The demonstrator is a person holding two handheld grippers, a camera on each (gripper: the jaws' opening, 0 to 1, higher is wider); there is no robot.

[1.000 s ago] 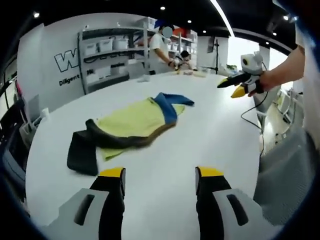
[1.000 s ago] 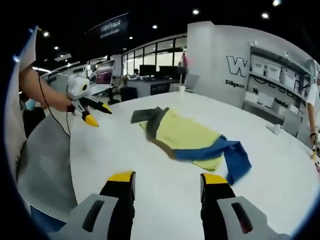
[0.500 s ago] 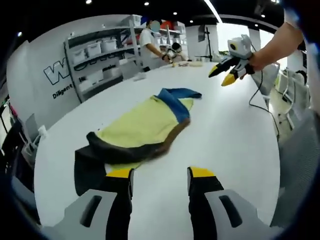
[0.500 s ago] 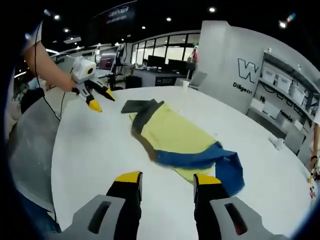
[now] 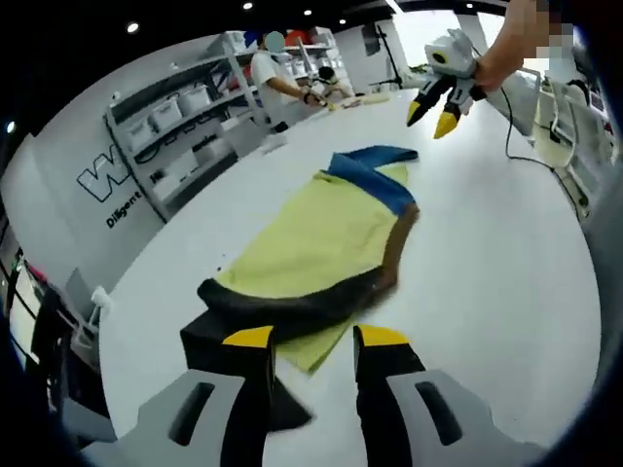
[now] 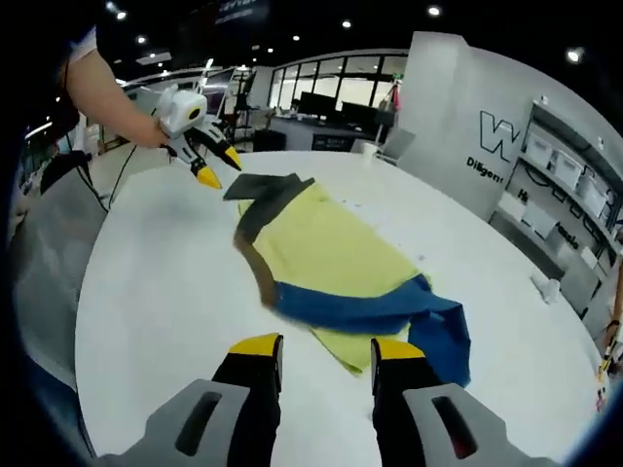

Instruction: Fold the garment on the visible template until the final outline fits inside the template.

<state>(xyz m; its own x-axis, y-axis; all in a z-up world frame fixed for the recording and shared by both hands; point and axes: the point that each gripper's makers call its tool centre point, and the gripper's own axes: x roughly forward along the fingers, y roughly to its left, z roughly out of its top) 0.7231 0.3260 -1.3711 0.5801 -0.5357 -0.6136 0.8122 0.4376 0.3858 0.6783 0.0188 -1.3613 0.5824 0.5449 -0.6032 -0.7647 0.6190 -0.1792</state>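
We see the garment lying flat on the white table, long axis running between our grippers. The left gripper hangs released over its dark end, the right gripper released by its blue end. Soft, limp yellow cloth, rumpled.

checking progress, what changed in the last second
Both tools closed in on the garment: the left tool now sits at its black end, the right tool at its blue end. Nothing gripped; both stand open. The garment lies as before on the table.
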